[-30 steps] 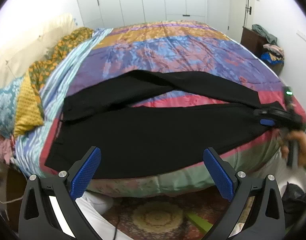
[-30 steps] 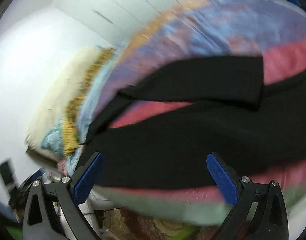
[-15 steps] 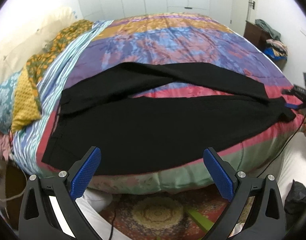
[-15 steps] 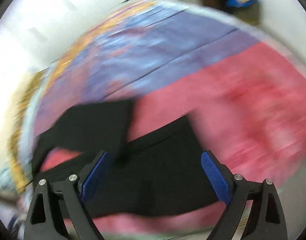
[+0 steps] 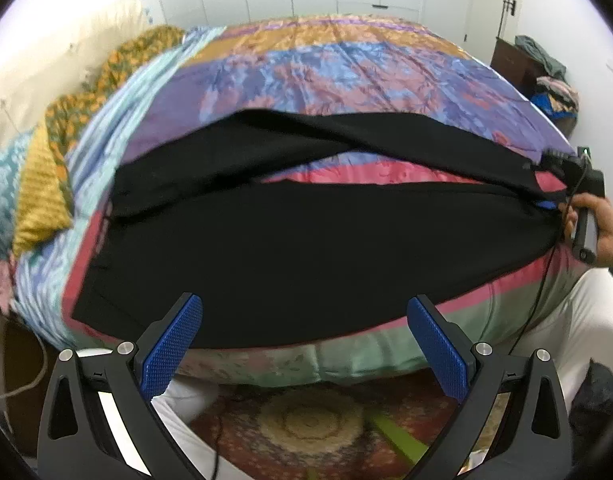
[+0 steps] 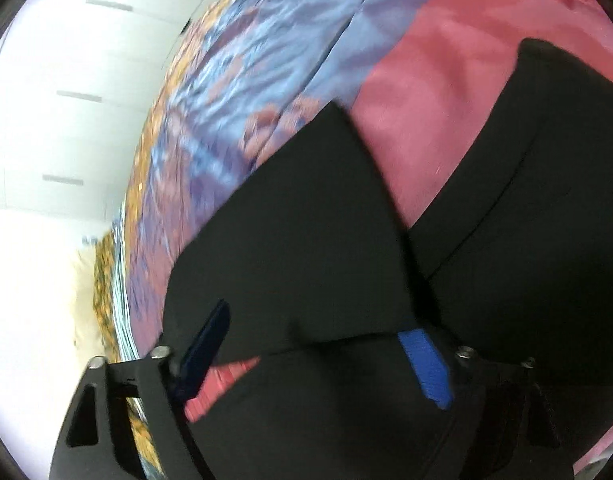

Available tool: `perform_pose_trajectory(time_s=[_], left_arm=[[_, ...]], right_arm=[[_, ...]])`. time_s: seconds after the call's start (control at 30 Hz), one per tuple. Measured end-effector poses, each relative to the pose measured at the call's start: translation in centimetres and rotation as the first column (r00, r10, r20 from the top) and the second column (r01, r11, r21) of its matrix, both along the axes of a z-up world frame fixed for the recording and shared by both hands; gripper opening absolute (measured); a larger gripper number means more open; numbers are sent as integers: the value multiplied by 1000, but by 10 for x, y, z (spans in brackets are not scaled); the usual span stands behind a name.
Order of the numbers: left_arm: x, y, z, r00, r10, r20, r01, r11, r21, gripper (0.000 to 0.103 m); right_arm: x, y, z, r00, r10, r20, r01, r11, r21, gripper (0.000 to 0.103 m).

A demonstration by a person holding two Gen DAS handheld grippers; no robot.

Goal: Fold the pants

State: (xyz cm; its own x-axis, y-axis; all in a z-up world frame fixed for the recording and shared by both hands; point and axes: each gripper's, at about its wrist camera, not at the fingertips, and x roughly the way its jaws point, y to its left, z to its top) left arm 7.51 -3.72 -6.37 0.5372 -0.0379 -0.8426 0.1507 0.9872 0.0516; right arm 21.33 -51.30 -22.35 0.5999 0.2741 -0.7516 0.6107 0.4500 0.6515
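Meanwhile the left tool gapes empty; the right tool, closing, straddles the pants leg.

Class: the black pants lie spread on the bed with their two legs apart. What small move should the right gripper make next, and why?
Probably finish closing on the cuff. The right gripper has just been closing, and the hem of the far leg of the black pants lies between its fingers, but whether the pads press yet is unclear. The legs still lie apart on the bedspread, while the left gripper hangs open over the near edge.
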Motion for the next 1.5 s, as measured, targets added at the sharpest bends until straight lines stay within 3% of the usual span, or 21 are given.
perform_pose_trajectory(time_s=[0.03,0.07,0.1,0.3,0.43,0.53,0.63,0.67,0.73,0.77,0.8,0.9,1.03,1.13,1.23,1.3,1.33,1.37,1.4,1.43,1.5], left_arm=[[1,-1,-1,1000,0,-1,0,1000,0,102],[2,-2,-2,1000,-3,2,3,1000,5,102],[2,-3,-3,1000,-5,7,5,1000,11,102],[7,-8,-11,1000,-23,-10,23,1000,18,102],[8,-12,-13,999,-38,-21,39,999,32,102],[12,-15,-13,999,-48,-25,48,998,38,102],[14,-18,-8,999,-46,-17,46,998,39,102],[14,-19,-7,999,-44,-13,45,998,46,102],[13,-18,-2,999,-38,9,37,997,66,102],[12,-17,-2,999,-31,20,29,997,74,102],[13,-15,-4,1000,-23,20,21,997,78,102],[23,-10,-19,999,-13,-40,16,998,58,102],[28,-10,-25,998,-19,-61,20,1000,24,102],[25,-15,-25,998,-32,-51,34,999,38,102],[23,-22,-28,996,-48,-69,49,998,24,102],[23,-27,-29,995,-59,-79,59,998,9,102],[22,-31,-28,995,-66,-81,67,998,6,102],[21,-35,-26,994,-77,-78,78,997,11,102],[18,-38,-23,994,-86,-67,87,996,25,102],[14,-42,-17,994,-96,-43,98,994,48,102],[8,-43,-11,994,-105,-7,105,992,73,102]], right_arm=[[0,-4,1,1000,1,-8,-1,1000,-18,50],[-2,-7,3,1000,7,-12,-8,999,-37,26],[-3,-11,7,1000,20,3,-20,999,-47,18],[-16,-17,51,988,134,74,-128,988,-85,15],[2,-19,92,970,143,194,-149,989,15,15],[64,-52,126,955,41,294,-71,993,95,15],[146,-94,145,922,-37,386,-7,994,112,16],[180,-109,150,925,-25,380,-2,998,68,18],[206,-125,165,956,-11,293,53,989,-138,37],[209,-128,172,967,-1,256,66,967,-245,58],[209,-128,175,972,33,234,41,952,-304,72],[196,-122,164,966,191,174,-126,936,-328,75],[138,-117,116,907,404,-120,-420,836,-353,76],[68,-140,90,869,414,-272,-493,778,-390,76],[4,-155,63,830,489,-270,-552,791,-264,76],[-26,-147,47,787,548,-284,-610,762,-219,73],[-34,-140,39,771,571,-282,-629,750,-202,67],[-32,-133,32,757,588,-285,-646,738,-193,29],[-28,-126,34,752,585,-305,-655,715,-244,21],[-27,-118,46,757,579,-301,-652,689,-315,18],[-34,-120,68,801,516,-305,-599,675,-432,16]])
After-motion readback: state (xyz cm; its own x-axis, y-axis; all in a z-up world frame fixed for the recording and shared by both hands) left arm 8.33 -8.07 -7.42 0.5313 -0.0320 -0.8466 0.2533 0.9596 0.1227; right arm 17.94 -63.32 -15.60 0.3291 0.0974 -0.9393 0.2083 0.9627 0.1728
